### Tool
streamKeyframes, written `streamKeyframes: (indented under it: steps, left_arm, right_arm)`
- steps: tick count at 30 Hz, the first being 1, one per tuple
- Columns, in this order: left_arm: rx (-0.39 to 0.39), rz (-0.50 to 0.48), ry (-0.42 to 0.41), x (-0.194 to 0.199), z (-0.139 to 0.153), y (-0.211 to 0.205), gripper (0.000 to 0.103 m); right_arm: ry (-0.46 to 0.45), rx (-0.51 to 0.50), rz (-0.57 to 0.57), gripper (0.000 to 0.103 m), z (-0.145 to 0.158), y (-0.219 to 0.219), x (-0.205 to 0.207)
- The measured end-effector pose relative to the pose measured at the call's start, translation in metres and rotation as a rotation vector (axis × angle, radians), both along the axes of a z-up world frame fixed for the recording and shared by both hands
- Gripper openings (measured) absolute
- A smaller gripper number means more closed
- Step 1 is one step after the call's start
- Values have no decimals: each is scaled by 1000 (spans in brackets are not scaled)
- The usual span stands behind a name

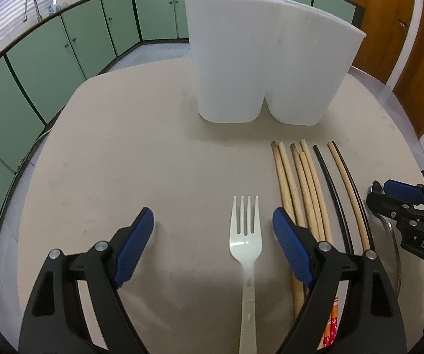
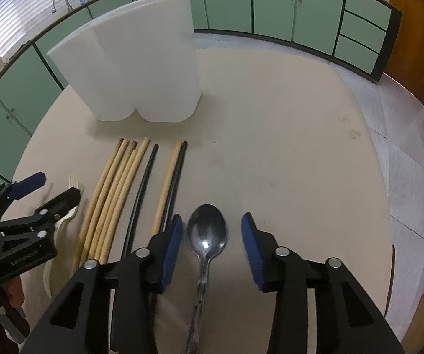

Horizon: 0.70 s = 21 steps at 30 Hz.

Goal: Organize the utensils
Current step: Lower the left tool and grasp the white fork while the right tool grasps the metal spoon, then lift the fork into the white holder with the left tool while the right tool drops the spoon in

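— Beige table (image 1: 123,153), green cabinets (image 1: 49,59) behind. Where's the fork?
— White fork (image 1: 245,244) lies tines toward the white holder (image 1: 268,67), between the left gripper (image 1: 213,230)'s wide jaws, untouched.
— And the spoon?
— Metal spoon (image 2: 206,234), bowl toward the holder, lies between the right gripper (image 2: 212,236)'s narrower, non-touching jaws; chopsticks (image 2: 129,194) lie parallel alongside.

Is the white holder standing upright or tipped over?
Upright. The white holder stands on its base on the table, rim at the top, in both wrist views. Whether it is empty cannot be told.
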<state>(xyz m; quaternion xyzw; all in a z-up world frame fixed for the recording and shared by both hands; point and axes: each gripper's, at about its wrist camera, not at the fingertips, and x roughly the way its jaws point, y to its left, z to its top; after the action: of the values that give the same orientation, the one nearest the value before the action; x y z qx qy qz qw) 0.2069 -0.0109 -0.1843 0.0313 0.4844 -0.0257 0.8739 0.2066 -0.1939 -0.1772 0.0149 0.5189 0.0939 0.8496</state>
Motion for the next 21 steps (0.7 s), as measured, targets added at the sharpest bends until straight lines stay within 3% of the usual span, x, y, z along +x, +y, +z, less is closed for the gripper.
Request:
streamKeyframes:
  steps: [5,9,12,13,14,17,21]
  left_arm:
    - [-8,-6,14,-1,-1,-6,68]
    - [-22,-20,19,-1,-3,-4,56]
    - [-42,-27,15,-1,-1,-1,36]
    - [-55,-31,16,-2,0,0,23]
    - [-76,-37,20,-3,1,1,20]
    - [-107,-50,0,-9,4,1,20]
    - [-120,-72,-90,-29,15,0,19]
  right_arm:
    - [-3,-14,0,38,0,4,-1]
    - [-4,-40,5,28,1,9,1]
    - [-11,-41,9,28,2,9,2]
    - [-14,-42,10,28,2,8,1]
    - [-20,-40,10,28,2,10,0]
    - [-65,-5,14,28,5,3,-9]
    - [-149,-10,36,28,17,0,-22]
